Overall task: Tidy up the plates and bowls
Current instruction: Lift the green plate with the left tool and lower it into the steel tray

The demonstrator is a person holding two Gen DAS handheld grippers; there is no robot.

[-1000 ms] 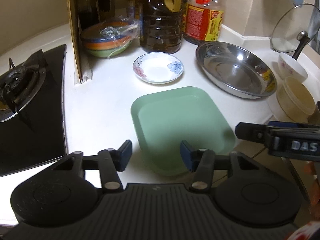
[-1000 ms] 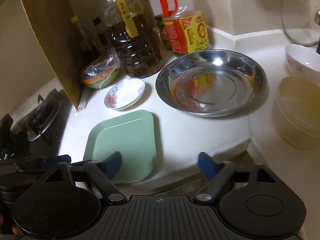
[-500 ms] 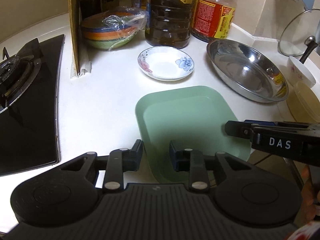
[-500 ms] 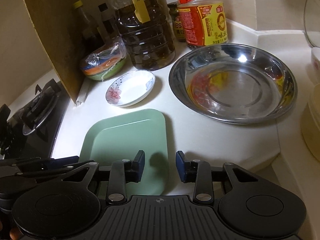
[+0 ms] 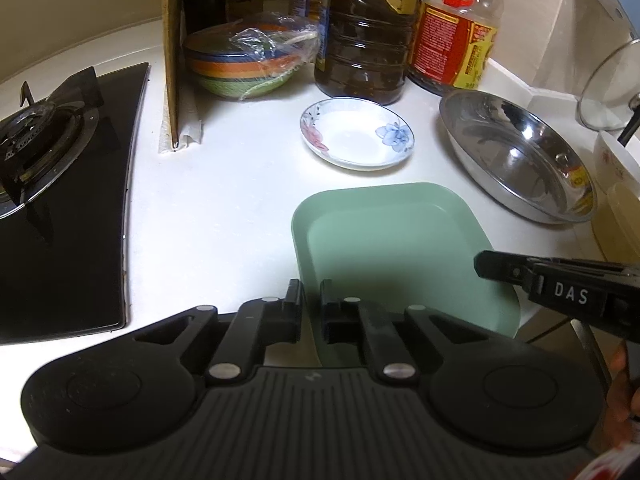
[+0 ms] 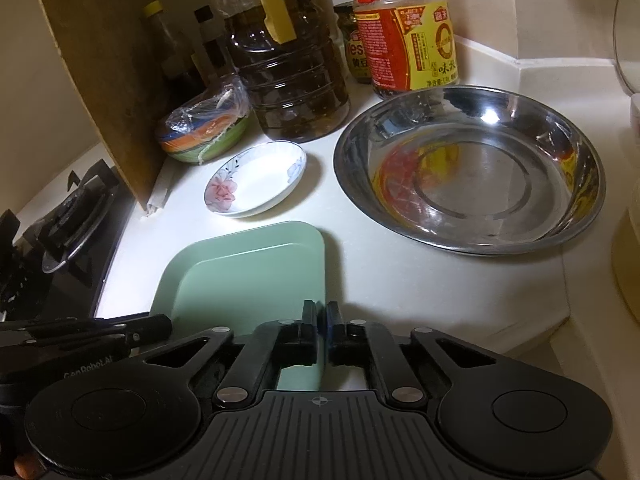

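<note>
A pale green, square plastic plate with rounded corners (image 5: 392,240) is seen lying flat on the white countertop (image 5: 224,208), at its front edge; it serves as the landmark here. The left gripper (image 5: 311,300) is set over the plate's near left rim, and its jaws have just been closing: only a narrow slot is left between the pads, with the rim running into it. The right gripper (image 6: 322,318) is set over the near right rim, its jaws likewise just closed to a sliver around that edge. Whether the pads actually press on the rim cannot be made out, since the near edge of the plate is hidden under both gripper bodies.

Behind the plate a small white saucer with painted flowers (image 6: 256,178) is placed, apart from it. To the right and behind, a wide, shallow stainless-steel dish (image 6: 468,168) is found, well apart. Further back, a stack of coloured bowls wrapped in clear film (image 5: 248,64) is partly concealed by an upright brown board (image 5: 172,52). Two large dark bottles (image 6: 292,76) are cut off at the top. To the left, a black gas hob (image 5: 60,184) is only partly shown. At the right edge, pale containers are cropped and blurred.
</note>
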